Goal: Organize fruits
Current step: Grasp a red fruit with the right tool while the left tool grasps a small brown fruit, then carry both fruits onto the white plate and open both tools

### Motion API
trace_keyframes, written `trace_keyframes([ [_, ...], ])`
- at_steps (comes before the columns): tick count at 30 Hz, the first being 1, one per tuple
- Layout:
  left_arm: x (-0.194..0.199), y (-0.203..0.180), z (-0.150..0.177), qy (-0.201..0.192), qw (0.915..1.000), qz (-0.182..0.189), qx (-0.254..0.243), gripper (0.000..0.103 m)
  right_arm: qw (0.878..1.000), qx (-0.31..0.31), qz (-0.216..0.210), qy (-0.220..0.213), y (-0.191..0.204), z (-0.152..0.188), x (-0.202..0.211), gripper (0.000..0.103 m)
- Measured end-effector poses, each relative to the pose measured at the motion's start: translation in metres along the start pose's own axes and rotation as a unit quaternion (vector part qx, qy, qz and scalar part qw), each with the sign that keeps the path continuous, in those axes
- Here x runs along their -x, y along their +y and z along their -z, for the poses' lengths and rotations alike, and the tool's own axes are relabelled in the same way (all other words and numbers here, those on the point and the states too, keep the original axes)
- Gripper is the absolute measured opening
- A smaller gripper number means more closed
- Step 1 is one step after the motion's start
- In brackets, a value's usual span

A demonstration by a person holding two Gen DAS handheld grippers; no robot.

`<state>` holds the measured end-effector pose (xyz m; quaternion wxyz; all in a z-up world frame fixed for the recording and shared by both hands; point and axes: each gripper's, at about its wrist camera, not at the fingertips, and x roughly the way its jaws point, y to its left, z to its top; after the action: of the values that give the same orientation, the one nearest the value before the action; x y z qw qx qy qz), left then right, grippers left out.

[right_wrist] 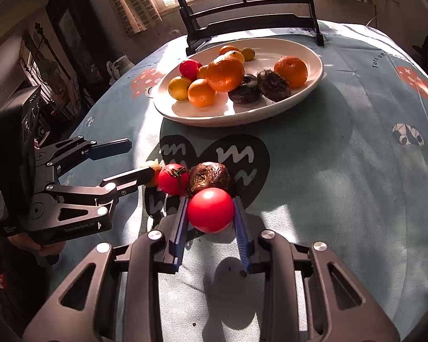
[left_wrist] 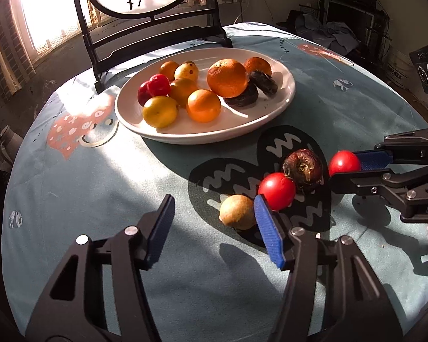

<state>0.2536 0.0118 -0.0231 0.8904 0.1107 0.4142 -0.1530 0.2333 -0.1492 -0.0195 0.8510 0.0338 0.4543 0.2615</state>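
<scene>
We have the right gripper (right_wrist: 211, 211) pinching a red tomato (right_wrist: 210, 209) between its blue pads, just in front of the shrivelled brown fruit (right_wrist: 209, 176), which touches it and blocks a wider approach. On the brown fruit's other side sits a second tomato (right_wrist: 172, 179), then a tan fruit (left_wrist: 236, 212). Our left gripper (left_wrist: 214, 213) hangs spread wide and empty beside that tan fruit, likely lining up for it. Beyond the brown fruit waits the white plate (right_wrist: 314, 81), already loaded with oranges (right_wrist: 224, 72)
</scene>
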Motion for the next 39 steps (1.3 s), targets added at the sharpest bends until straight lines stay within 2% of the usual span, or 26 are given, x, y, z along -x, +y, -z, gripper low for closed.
trace_keyframes([
  [3, -0.001, -0.005, 0.001, 0.002, 0.9999, 0.007, -0.008, 0.056, 1.000, 0.000, 0.000, 0.000, 0.000, 0.000, 0.000, 0.031],
  [8, -0.002, -0.004, 0.002, 0.002, 0.9996, 0.029, -0.005, 0.044, 1.000, 0.000, 0.003, 0.001, -0.001, 0.000, 0.000, 0.031],
  [10, -0.001, -0.004, 0.002, 0.007, 0.9984, 0.056, 0.000, 0.029, 1.000, -0.001, 0.003, 0.002, -0.001, 0.000, -0.001, 0.031],
  [11, -0.002, -0.004, 0.002, 0.010, 0.9979, 0.063, 0.002, 0.028, 1.000, -0.001, 0.003, 0.003, -0.001, 0.000, -0.001, 0.031],
  [16, -0.006, 0.005, 0.003, 0.022, 0.9959, 0.085, 0.023, 0.029, 1.000, -0.002, 0.006, 0.002, -0.003, 0.000, -0.002, 0.031],
  [18, -0.016, 0.007, 0.005, 0.043, 0.9955, 0.078, 0.031, 0.029, 1.000, -0.003, 0.005, 0.004, -0.003, 0.000, -0.002, 0.031],
  [29, -0.014, 0.004, 0.004, 0.038, 0.9967, 0.063, 0.033, 0.029, 1.000, 0.000, 0.005, -0.002, -0.003, 0.000, -0.001, 0.031],
  [39, 0.007, 0.007, -0.005, 0.001, 0.9975, 0.050, 0.049, 0.029, 0.998, 0.030, -0.021, -0.055, 0.008, -0.003, 0.013, 0.031],
])
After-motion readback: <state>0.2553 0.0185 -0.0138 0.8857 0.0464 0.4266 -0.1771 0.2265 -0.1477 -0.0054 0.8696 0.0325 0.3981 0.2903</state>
